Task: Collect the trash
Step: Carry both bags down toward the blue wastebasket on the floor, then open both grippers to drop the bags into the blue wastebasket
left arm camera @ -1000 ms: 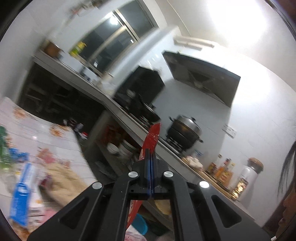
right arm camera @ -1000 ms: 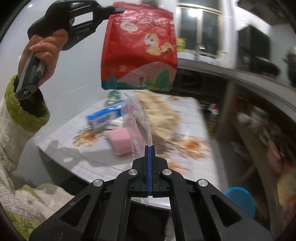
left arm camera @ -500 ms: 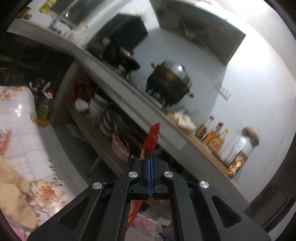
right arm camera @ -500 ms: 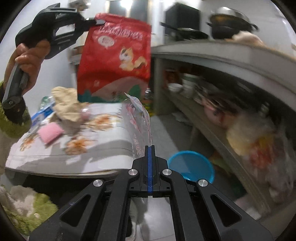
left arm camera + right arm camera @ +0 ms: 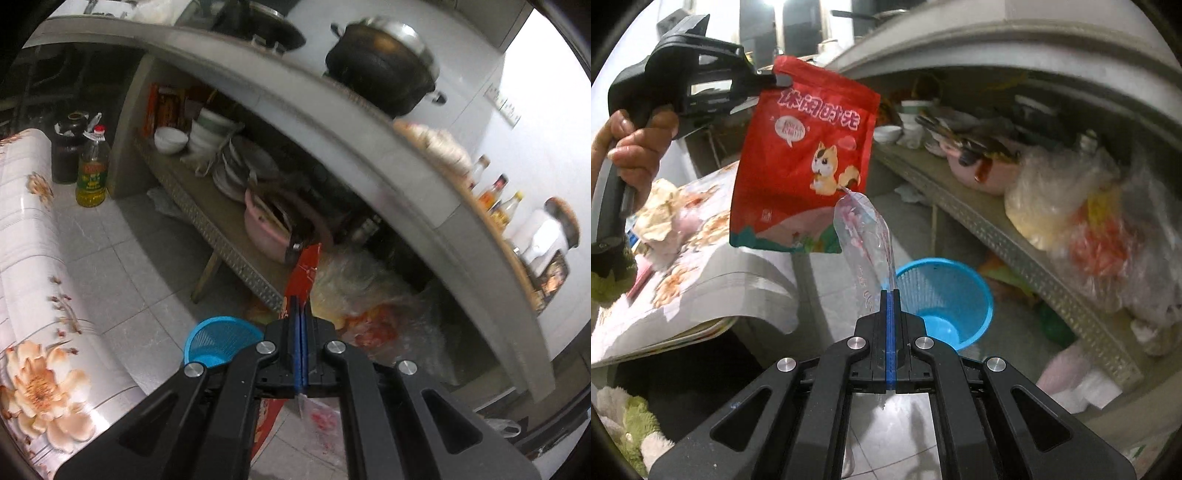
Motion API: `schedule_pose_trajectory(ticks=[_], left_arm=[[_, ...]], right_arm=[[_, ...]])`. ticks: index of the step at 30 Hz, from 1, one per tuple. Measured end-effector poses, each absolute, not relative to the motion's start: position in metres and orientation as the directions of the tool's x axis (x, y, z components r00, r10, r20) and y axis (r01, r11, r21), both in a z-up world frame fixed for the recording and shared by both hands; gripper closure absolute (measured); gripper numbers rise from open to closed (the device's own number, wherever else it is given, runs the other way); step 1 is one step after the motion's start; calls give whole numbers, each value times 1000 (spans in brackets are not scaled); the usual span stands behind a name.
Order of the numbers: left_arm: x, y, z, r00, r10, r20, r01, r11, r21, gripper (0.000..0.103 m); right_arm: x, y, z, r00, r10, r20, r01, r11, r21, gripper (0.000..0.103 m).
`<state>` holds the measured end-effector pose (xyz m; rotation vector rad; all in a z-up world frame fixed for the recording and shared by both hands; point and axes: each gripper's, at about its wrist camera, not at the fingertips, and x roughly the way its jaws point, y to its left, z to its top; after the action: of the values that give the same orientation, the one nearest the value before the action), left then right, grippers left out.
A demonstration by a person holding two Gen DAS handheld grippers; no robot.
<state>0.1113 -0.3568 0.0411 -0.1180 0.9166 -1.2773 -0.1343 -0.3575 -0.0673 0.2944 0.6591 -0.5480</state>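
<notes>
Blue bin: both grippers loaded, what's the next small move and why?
Probably carry the right gripper forward until its clear wrapper hangs over the blue bin. Both are shut on trash; the left gripper holds the red pouch short of the bin.

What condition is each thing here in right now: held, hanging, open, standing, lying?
left gripper: shut on the red snack bag's top corner.
red snack bag: hanging in the air, held.
right gripper: shut on the clear plastic bag.
clear plastic bag: held, crumpled, sticking up.
blue basket: upright on the floor, open-topped.
oil bottle: upright on the floor, red cap on.
black pot: on the counter, lid on.
</notes>
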Motion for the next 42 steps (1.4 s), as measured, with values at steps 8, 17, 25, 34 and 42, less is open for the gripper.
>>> schedule_pose_trajectory(ticks=[8, 17, 25, 34, 42], left_arm=[[108, -419, -1, -4, -784, -621, 778, 388, -494, 103], [116, -488, -65, 9, -678, -735, 779, 465, -420, 103], [125, -533, -99, 46, -581, -812, 795, 514, -323, 93], [130, -506, -80, 57, -570, -819, 786, 532, -315, 56], [104, -451, -7, 69, -657, -751, 823, 463, -330, 41]], right_arm=[[-127, -409, -94, 651, -348, -674, 613, 765, 197, 103], [-97, -476, -140, 647, -269, -713, 658, 670, 344, 103], [-64, -514, -171, 587, -279, -760, 730, 589, 347, 82], [-94, -507, -188, 594, -272, -758, 759, 501, 416, 53], [-127, -474, -167, 582, -316, -750, 768, 516, 379, 49]])
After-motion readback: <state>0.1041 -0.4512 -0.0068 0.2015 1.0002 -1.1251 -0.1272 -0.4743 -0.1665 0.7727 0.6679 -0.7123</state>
